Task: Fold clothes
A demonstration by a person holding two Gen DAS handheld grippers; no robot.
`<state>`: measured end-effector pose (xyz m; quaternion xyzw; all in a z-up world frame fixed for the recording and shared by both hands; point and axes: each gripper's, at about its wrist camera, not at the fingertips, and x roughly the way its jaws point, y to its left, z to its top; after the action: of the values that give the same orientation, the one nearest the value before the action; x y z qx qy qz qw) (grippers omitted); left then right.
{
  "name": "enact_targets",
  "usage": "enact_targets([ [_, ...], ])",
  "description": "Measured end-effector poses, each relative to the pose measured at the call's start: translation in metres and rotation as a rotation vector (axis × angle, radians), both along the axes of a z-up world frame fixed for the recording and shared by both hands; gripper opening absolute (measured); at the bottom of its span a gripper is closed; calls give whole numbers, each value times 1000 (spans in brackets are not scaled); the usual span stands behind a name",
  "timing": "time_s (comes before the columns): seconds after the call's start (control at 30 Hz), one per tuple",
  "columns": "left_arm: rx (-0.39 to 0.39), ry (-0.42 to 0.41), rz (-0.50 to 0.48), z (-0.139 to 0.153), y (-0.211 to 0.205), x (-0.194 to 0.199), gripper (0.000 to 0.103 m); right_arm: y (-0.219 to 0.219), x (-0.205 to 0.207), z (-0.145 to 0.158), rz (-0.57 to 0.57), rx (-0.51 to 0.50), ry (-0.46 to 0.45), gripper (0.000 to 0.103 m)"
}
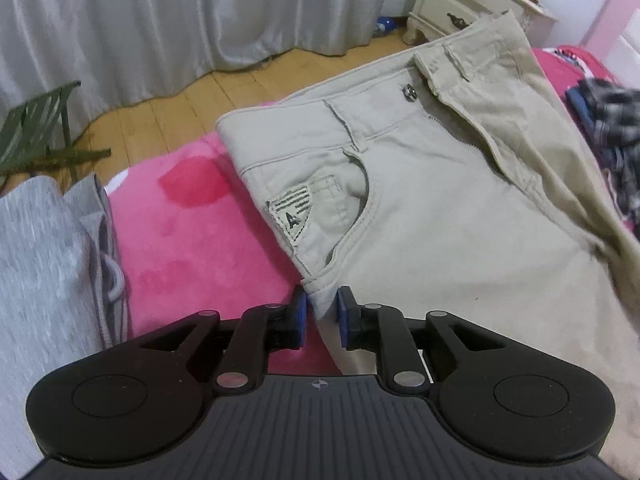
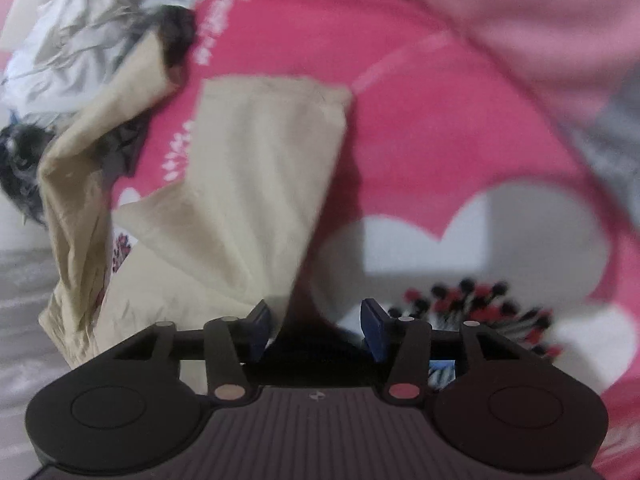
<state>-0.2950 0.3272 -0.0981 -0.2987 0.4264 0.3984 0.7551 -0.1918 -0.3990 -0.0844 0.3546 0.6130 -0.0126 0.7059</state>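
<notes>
Beige trousers (image 1: 460, 208) lie on a pink bedspread (image 1: 192, 240), waistband and metal button (image 1: 409, 93) towards the far side, front pocket with a sewn label (image 1: 291, 213) facing up. My left gripper (image 1: 322, 312) is shut on the trousers' side edge just below the pocket, with a fold of cloth between the blue pads (image 1: 301, 312). In the right wrist view a trouser leg (image 2: 256, 184) stretches away over the bedspread (image 2: 440, 128). My right gripper (image 2: 316, 320) is open beside the leg's right edge; only shadow and bedspread show between its pads (image 2: 374, 320).
A grey garment (image 1: 40, 264) lies to the left, and dark plaid clothes (image 1: 612, 120) to the right. Beyond the bed are wooden floor (image 1: 208, 100), a green folding stool (image 1: 36, 136), grey curtains and a cream nightstand (image 1: 468, 4). Crumpled clothes (image 2: 80, 24) are heaped at the upper left.
</notes>
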Motion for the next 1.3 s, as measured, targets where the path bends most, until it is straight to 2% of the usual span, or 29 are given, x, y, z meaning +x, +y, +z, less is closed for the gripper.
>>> enact_targets([
  [0.1, -2, 17, 11, -5, 2, 3, 23, -4, 16, 27, 58, -153, -113, 53],
  [0.17, 1, 20, 15, -4, 0, 0, 24, -8, 35, 36, 86, -217, -197, 55],
  [0.27, 20, 35, 0, -4, -4, 0, 25, -6, 71, 30, 172, -301, -310, 59],
  [0.33, 32, 47, -10, -4, -6, 2, 26, 1, 98, 14, 259, -381, -344, 59],
  [0.4, 36, 56, -15, -5, -6, 4, 26, 2, 117, -1, 306, -399, -359, 59],
  [0.5, 39, 66, -21, -5, -6, 6, 26, 2, 126, -18, 322, -293, -356, 64],
  [0.6, 50, 72, -22, -6, -8, 7, 26, 6, 121, -23, 346, -253, -367, 64],
  [0.63, 56, 75, -23, -6, -8, 8, 26, 8, 119, -22, 359, -264, -366, 61],
  [0.7, 71, 83, -27, -7, -11, 10, 26, 13, 113, -19, 386, -286, -364, 33],
  [0.73, 77, 87, -29, -6, -12, 11, 26, 15, 110, -18, 399, -296, -363, 26],
  [0.77, 81, 91, -31, -6, -12, 11, 26, 17, 107, -16, 412, -307, -361, 10],
  [0.8, 82, 92, -32, -6, -12, 11, 26, 19, 103, -14, 417, -320, -363, 6],
  [0.87, 79, 91, -34, -6, -12, 11, 26, 13, 91, 0, 352, -374, -390, 5],
  [0.97, 77, 91, -39, -5, -11, 10, 26, -8, 67, 14, 165, -472, -363, 5],
  [1.07, 82, 99, -44, -6, -12, 11, 27, -31, 56, -8, 46, -439, -282, 6],
  [1.17, 84, 108, -59, -5, -12, 13, 27, -27, 55, -22, 62, -486, -289, 11],
  [1.23, 79, 107, -67, -5, -11, 12, 27, -27, 49, -15, 42, -504, -289, 17],
  [1.3, 76, 102, -68, -5, -11, 12, 27, -26, 38, -1, 29, -558, -298, 18],
])
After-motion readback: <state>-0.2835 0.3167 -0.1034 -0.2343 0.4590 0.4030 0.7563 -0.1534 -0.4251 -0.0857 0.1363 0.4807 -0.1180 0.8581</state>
